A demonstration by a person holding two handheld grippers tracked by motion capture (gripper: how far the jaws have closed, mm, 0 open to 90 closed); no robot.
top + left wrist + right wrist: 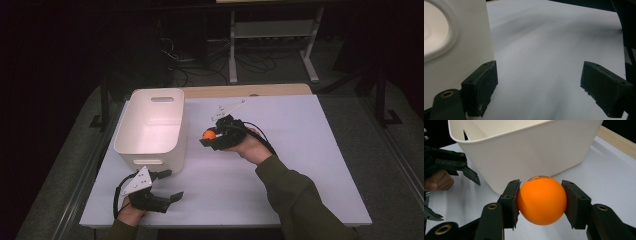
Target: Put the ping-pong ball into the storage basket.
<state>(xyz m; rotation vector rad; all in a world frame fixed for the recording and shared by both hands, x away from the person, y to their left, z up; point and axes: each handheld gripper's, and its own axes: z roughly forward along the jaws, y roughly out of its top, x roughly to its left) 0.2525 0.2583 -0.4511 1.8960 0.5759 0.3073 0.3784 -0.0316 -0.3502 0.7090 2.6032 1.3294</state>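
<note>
— What is gripped by the right tongs (541, 202)?
— A smooth orange plastic ball (541, 200) is pinched between both black jaws, held above the white-covered bench (280, 165), just beside the right-hand wall of the white rectangular plastic bin (150, 127).

— And the left tongs (167, 185)?
— They are spread wide with nothing between them, held low at the near corner of the bin, over the front left of the bench. The bin's wall is seen just beside one jaw in the left gripper view.
</note>
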